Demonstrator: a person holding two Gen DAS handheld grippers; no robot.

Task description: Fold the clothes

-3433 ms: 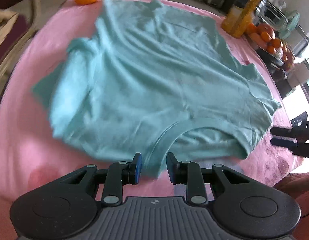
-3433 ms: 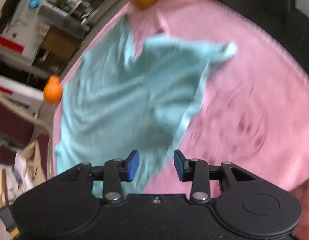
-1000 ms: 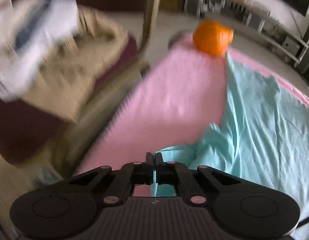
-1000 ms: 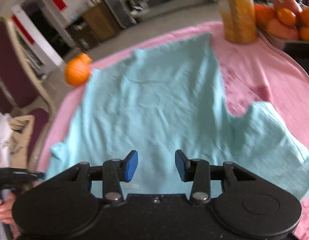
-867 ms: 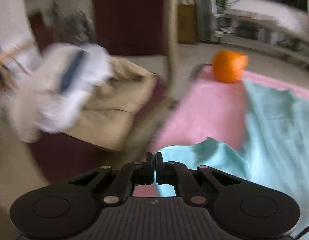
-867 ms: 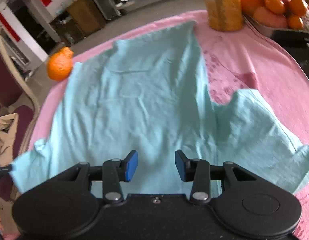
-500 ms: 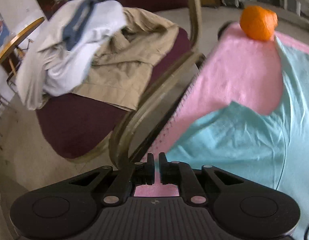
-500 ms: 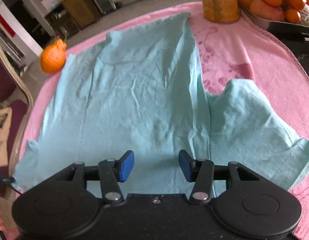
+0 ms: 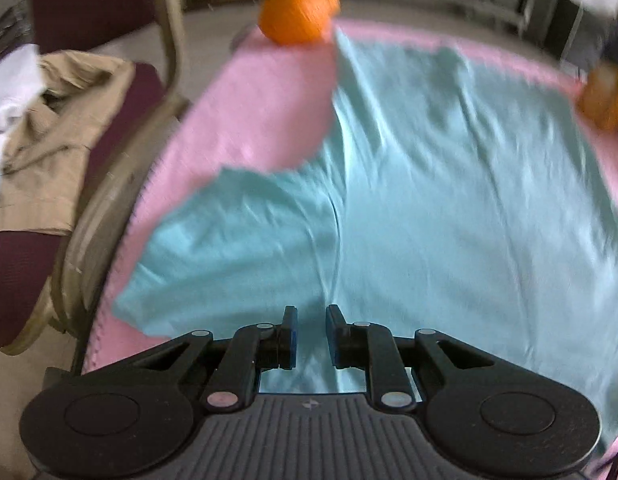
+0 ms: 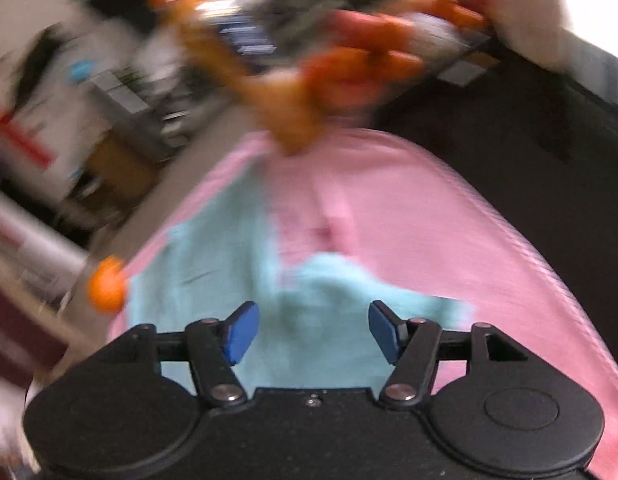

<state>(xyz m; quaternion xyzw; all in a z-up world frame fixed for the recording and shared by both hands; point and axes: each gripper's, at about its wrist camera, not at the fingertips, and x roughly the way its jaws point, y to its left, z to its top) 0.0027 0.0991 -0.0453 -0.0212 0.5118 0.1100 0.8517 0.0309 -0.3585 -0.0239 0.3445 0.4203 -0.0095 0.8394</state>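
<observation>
A light teal T-shirt lies spread flat on the pink tablecloth, its left sleeve stretched out toward the table's left edge. My left gripper hovers over the shirt near that sleeve, its jaws slightly apart with nothing between them. In the blurred right wrist view the same shirt shows below my right gripper, which stands wide open and empty over the shirt's right sleeve.
An orange sits at the far left corner of the table, also visible as the orange. A chair with heaped beige and white clothes stands left of the table. A yellow bottle and blurred fruit are at the far right.
My left gripper let go of the left sleeve, which now lies flat, and swung right over the shirt. My right gripper opened wider and swung fast toward the shirt's right side.
</observation>
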